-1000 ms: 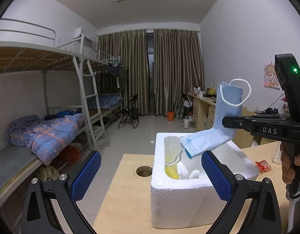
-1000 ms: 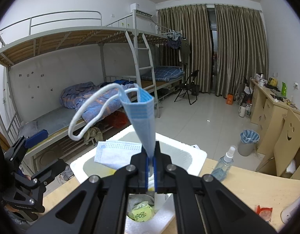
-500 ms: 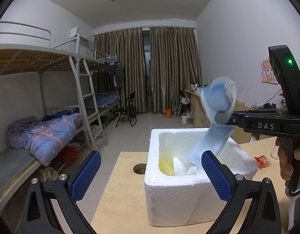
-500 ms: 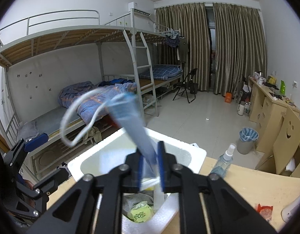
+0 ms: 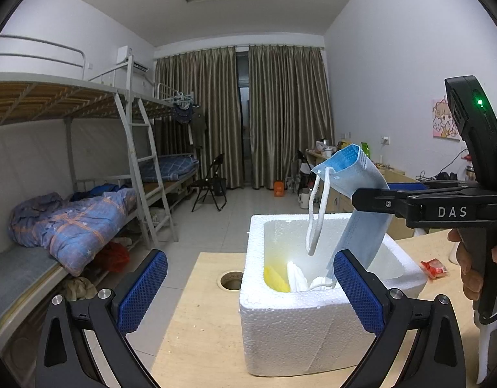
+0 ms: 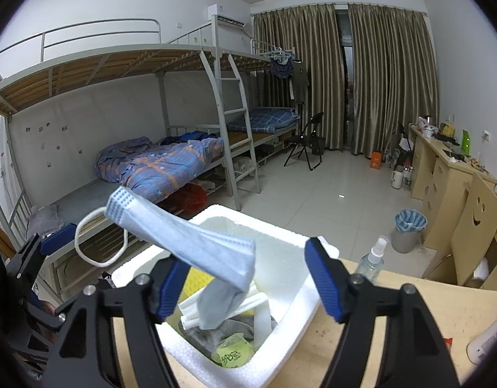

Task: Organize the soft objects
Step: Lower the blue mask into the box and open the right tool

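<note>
While the right gripper [image 6: 247,278] had just been opening, wide apart above the foam box [image 5: 300,329], the blue mask [image 6: 196,245] leaned on its left finger, lower end inside the rim. Wide open and empty, the left gripper [image 5: 250,287] stood before the box's near wall.

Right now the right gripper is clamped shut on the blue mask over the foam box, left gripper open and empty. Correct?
Not quite. The right gripper is open, its jaws having just been opening; the blue mask lies loose between them, as the right wrist view shows. It is over the foam box, and the left gripper is open and empty.
</note>
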{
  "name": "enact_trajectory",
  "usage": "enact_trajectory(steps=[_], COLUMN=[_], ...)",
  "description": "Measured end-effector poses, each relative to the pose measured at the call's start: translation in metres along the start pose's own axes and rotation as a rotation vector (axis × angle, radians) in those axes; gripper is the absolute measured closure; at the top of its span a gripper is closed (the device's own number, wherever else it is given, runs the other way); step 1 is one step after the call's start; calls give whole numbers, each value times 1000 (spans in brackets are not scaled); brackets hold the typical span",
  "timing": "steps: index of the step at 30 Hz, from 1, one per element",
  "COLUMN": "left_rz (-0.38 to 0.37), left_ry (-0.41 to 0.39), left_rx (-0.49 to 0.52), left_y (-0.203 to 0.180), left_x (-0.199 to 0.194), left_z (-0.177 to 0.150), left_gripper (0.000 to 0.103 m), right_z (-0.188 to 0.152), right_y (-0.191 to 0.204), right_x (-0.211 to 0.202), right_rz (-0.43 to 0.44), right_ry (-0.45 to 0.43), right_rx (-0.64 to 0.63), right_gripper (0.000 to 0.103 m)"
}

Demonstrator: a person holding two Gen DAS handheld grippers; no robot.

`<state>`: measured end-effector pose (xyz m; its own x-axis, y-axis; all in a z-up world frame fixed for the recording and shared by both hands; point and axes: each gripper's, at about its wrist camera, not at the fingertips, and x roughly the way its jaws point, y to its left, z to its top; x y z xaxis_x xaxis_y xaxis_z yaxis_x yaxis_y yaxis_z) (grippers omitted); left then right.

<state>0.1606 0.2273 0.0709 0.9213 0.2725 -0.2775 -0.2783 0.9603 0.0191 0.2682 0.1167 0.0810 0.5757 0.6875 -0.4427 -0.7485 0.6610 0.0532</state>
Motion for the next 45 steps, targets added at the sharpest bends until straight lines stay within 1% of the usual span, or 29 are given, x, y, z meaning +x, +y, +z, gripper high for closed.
enact_trajectory(steps=[4, 6, 13, 17, 21, 30, 35, 40, 45], left_rz=[2, 1, 2, 5, 3, 3, 7, 11, 3], left_ry=[1, 1, 0, 1, 2, 3, -2, 17, -1], left_rx=[1, 3, 0, -3, -2, 2, -1, -1, 18], left_y=[0, 0, 0, -1, -1, 0, -1, -3, -10], left_x=[0, 0, 0, 0, -1, -1, -1, 4, -5], left_z=[0, 0, -1, -1, -1, -1, 1, 1, 5], left_gripper=[0, 0, 0, 0, 0, 0, 0, 0, 0], right_z=[1, 0, -1, 1, 1, 1, 0, -2, -11], right_y=[0, 0, 1, -10, -7, -3, -5, -6, -8], right_x=[2, 3, 3, 8, 8, 4, 4, 4, -6], right_rz=[-3, -7, -1, 60, 46, 78, 59, 18, -11], right_ry=[13, 20, 26, 57, 61, 64, 67, 89, 115], right_rx=[10, 9, 14, 98, 86, 98, 96, 94, 90], right_gripper=[20, 19, 19, 19, 19, 19, 18, 18, 18])
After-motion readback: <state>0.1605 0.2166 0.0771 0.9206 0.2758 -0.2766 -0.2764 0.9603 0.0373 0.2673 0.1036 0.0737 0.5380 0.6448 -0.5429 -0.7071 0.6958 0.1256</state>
